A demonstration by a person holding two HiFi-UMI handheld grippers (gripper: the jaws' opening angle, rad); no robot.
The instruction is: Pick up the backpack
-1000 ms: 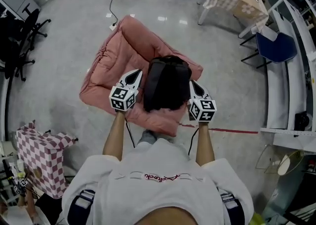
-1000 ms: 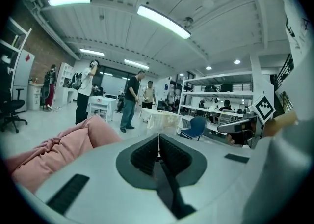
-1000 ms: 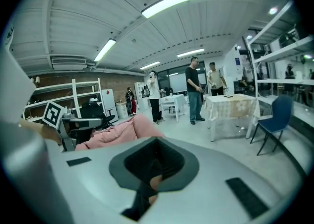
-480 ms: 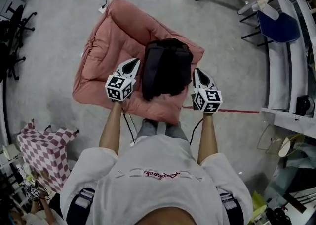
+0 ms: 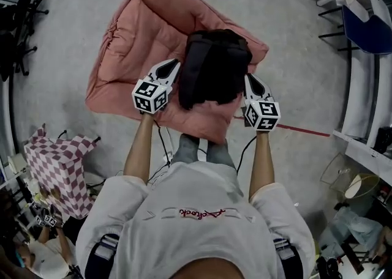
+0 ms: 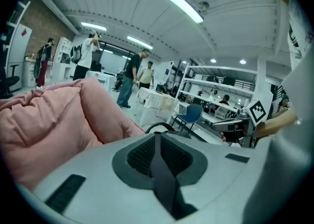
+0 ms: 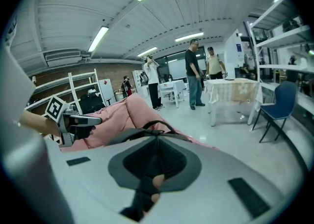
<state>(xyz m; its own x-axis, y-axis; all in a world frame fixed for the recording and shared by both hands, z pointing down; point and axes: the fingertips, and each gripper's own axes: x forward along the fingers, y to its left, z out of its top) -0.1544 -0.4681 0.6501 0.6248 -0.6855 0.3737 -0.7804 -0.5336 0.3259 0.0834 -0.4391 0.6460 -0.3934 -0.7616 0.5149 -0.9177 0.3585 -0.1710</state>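
**Backpack lies between two closed, empty grippers**

The black backpack (image 5: 211,66) sits on the near right part of the pink floor cushion (image 5: 131,39). Its long axis runs away from the person, toward the cushion's raised back roll.

The left gripper (image 5: 174,63) is over the cushion, just beside the pack's left flank. The right gripper (image 5: 248,78) is at the cushion's right edge, just beside the pack's right flank. Neither looks clearly nearer. Both have their jaws pressed together with nothing in them, and each points along the pack's sides rather than at it.

In each gripper view a dark looped strap (image 6: 159,126) (image 7: 153,126) arches just past the jaw tips. It is probably the pack's handle.

The pack is matte woven fabric, soft and slumped with rounded corners. The cushion is quilted, puffy and wrinkled, so it will likely give under pressure. The floor is smooth and grey.
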